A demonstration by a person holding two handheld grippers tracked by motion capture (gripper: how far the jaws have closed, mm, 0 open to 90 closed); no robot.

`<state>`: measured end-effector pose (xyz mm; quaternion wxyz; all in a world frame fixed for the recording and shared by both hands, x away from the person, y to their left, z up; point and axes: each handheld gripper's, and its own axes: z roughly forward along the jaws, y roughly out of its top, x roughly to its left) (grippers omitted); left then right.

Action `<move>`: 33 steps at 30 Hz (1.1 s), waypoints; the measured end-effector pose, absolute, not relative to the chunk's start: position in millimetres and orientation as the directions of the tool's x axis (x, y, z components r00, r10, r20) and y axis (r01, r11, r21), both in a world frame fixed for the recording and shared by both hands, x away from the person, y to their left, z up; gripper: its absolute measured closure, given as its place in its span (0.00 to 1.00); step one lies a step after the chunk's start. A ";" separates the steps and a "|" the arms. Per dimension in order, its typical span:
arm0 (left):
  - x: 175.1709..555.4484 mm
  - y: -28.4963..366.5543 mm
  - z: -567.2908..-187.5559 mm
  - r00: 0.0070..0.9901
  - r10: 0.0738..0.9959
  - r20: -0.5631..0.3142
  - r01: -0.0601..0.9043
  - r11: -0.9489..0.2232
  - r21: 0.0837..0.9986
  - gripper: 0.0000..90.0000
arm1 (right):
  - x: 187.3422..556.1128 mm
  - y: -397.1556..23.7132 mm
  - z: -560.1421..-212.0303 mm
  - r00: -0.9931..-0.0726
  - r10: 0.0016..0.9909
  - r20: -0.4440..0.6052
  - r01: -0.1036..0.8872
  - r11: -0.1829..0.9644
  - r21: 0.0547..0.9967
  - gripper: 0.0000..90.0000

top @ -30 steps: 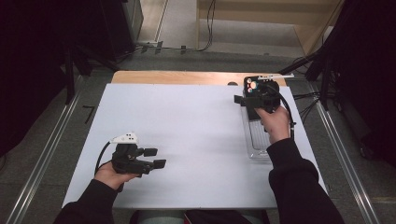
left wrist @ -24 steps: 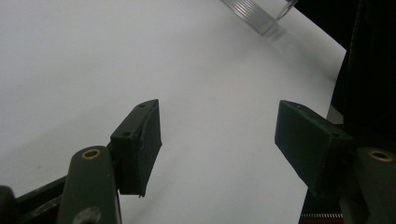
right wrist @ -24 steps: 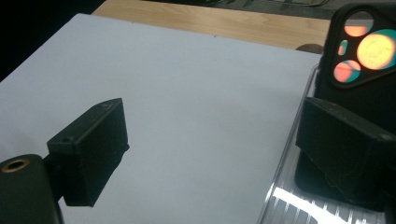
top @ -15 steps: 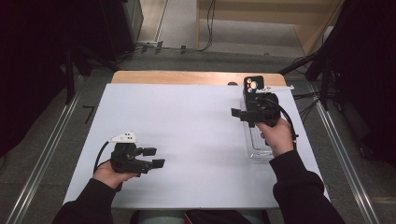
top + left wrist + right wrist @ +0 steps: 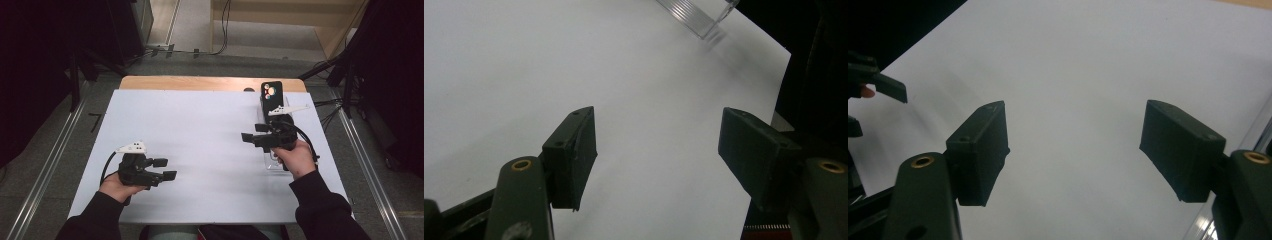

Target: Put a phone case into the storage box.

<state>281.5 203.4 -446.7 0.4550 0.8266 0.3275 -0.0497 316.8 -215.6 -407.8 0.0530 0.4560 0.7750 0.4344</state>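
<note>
Two grippers over a white sheet point(image 5: 200, 150) covering the table; wooden edge point(image 5: 200, 82) at top, grey floor beyond. Left gripper point(image 5: 167, 169), lower left: jaws apart, empty. Right gripper point(image 5: 252, 132), right of centre: jaws have just been narrowing, nothing between them. Behind it a clear stand point(image 5: 272, 162) holds a black phone point(image 5: 271, 97), upright, long axis vertical, lenses at top.

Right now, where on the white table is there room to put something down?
The big white middle of the table is bare, between the left claw at the near left and the right claw. The far left corner is free too. The right edge is crowded: a black phone stands in a clear stand there, with the right hand over it.
</note>
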 end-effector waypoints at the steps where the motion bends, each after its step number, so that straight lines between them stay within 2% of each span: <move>1: 280.8 203.6 -446.4 0.783 0.494 -0.379 0.585 -0.375 0.719 0.35 | 315.4 -215.9 -408.5 -0.580 0.751 0.315 0.663 0.211 0.718 0.29; 14: 273.7 211.5 -442.4 0.788 0.494 -0.367 0.572 -0.368 0.733 0.35 | 286.1 -221.5 -430.4 -0.660 0.688 0.304 0.642 0.304 0.704 0.29; 33: 264.3 211.9 -445.6 0.794 0.490 -0.361 0.565 -0.373 0.736 0.35 | 256.6 -230.5 -455.8 -0.705 0.650 0.282 0.613 0.359 0.704 0.28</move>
